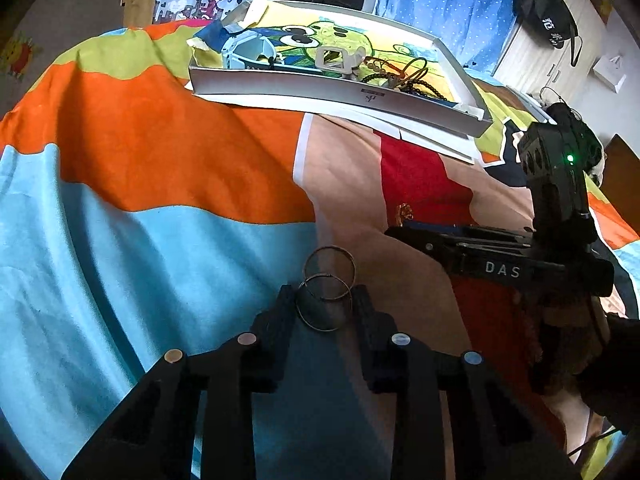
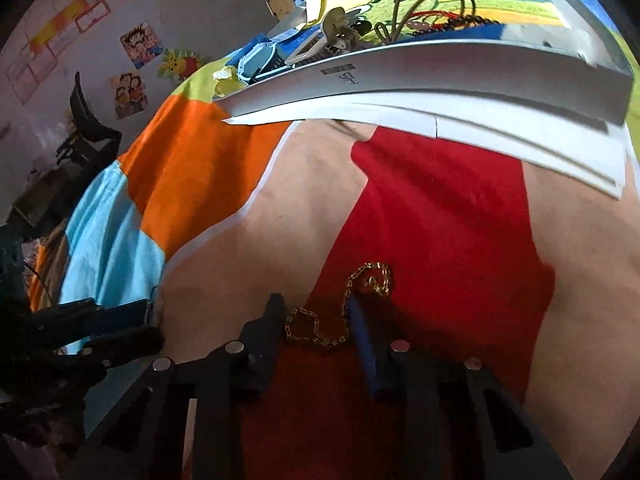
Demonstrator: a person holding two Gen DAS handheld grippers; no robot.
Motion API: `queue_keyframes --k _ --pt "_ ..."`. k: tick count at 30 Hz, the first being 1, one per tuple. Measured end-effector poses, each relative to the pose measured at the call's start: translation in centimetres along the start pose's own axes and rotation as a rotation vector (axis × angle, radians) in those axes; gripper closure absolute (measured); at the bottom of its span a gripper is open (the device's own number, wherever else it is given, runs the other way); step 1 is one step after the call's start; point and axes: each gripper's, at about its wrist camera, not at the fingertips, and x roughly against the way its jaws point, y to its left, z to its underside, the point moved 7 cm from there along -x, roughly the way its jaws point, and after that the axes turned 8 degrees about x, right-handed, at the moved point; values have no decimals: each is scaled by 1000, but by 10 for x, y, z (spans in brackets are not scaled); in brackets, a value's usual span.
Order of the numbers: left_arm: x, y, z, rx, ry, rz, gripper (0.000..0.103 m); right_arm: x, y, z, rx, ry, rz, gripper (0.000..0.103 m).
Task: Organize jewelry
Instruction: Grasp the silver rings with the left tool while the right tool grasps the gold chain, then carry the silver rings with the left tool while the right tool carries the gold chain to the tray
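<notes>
The left gripper (image 1: 325,300) has its two black fingers pinched on two thin round metal hoops (image 1: 328,288), down on the bright patchwork blanket (image 1: 160,184). The right gripper (image 2: 316,320) has a gold link chain (image 2: 340,312) between its fingers; I can't tell if it's squeezed tight or just sitting loose there.

What could go wrong:
- Hoops are thin & slippery. If lifted fast, one may slide out & drop.
- Part of the chain lies past the fingers. It may dangle, swing, or snag on the cloth.
- The white shallow tray (image 2: 400,76) is already full of beads & clips w/ cords. New stuff may tangle or hit the rim.
</notes>
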Motion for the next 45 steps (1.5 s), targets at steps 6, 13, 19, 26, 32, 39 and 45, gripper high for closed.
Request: queue_keyframes --k 6,13,19,26,32,39,45 --pt "5 0 2 -2 -8 6 78 14 5 9 -80 -39 -45 77" --pt "11 1 3 4 -21 9 78 31 14 11 -97 -72 -69 77" --pt "16 -1 3 7 -29 17 78 41 24 12 -142 -99 -125 78" --pt "23 -5 -4 -4 -55 20 78 46 33 12 -173 -112 -177 99" --pt "22 -3 -2 -3 -50 13 78 43 37 14 -136 -90 -142 97" --pt "18 4 3 21 -29 9 78 39 37 17 -108 -61 -97 94" --pt "20 5 4 23 -28 11 78 29 38 16 -104 -28 -81 88"
